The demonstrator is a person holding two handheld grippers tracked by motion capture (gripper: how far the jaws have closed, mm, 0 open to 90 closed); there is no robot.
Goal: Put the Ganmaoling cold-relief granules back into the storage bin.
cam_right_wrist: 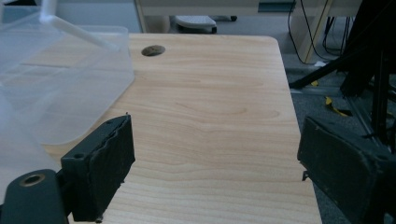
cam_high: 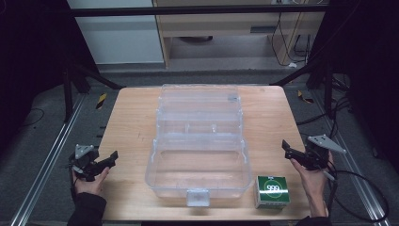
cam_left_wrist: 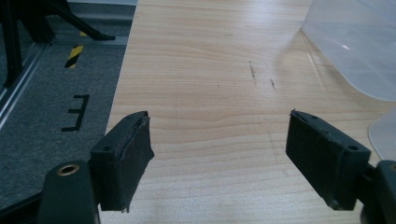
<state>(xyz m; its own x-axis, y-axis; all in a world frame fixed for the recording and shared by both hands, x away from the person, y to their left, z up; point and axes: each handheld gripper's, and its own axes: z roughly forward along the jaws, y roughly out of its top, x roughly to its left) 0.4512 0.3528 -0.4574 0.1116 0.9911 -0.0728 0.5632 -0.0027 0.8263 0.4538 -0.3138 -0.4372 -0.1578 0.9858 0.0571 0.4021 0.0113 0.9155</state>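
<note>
A clear plastic storage box [cam_high: 200, 155] stands open in the middle of the wooden table [cam_high: 131, 122], its tiered trays folded back and a latch at its front. A small green box [cam_high: 272, 190] marked 999 sits at the table's front right, beside the clear box. My left gripper [cam_high: 110, 158] hovers at the table's front left edge, open and holding nothing [cam_left_wrist: 219, 140]. My right gripper [cam_high: 288, 149] is held at the right edge, above and right of the green box, open with nothing between its jaws [cam_right_wrist: 215, 158].
The clear box wall [cam_left_wrist: 355, 51] lies right of the left gripper, and its lid [cam_right_wrist: 65, 74] lies left of the right gripper. A round hole [cam_right_wrist: 152, 50] is in the tabletop's far part. Metal rails and cables run along the floor on both sides.
</note>
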